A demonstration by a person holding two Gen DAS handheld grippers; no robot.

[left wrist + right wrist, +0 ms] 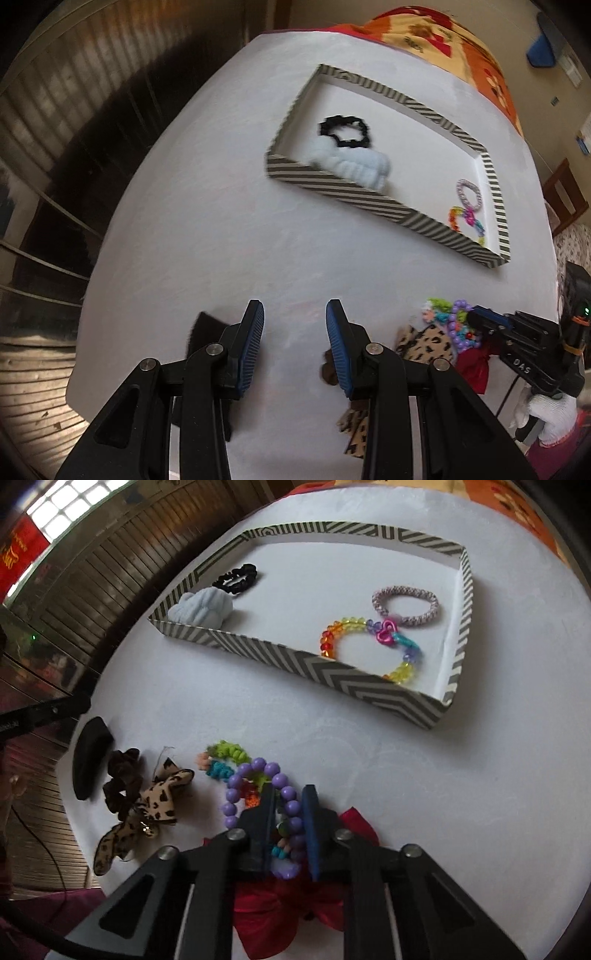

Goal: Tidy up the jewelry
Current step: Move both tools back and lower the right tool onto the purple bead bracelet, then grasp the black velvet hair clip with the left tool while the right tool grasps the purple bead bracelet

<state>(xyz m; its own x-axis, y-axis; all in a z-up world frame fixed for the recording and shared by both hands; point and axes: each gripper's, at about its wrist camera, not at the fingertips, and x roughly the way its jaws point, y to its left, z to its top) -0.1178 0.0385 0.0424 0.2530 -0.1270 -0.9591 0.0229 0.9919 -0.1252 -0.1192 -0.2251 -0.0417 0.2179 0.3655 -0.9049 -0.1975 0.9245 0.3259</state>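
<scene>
Right hand-held gripper (290, 805) angled down, clamped on purple bead bracelet (258, 786); left hand-held gripper (295, 314) apart.

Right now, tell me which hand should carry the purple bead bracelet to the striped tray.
Right. Its gripper is shut on the purple bead bracelet, with the striped tray just ahead. The left gripper is open over bare table, holding nothing.
</scene>
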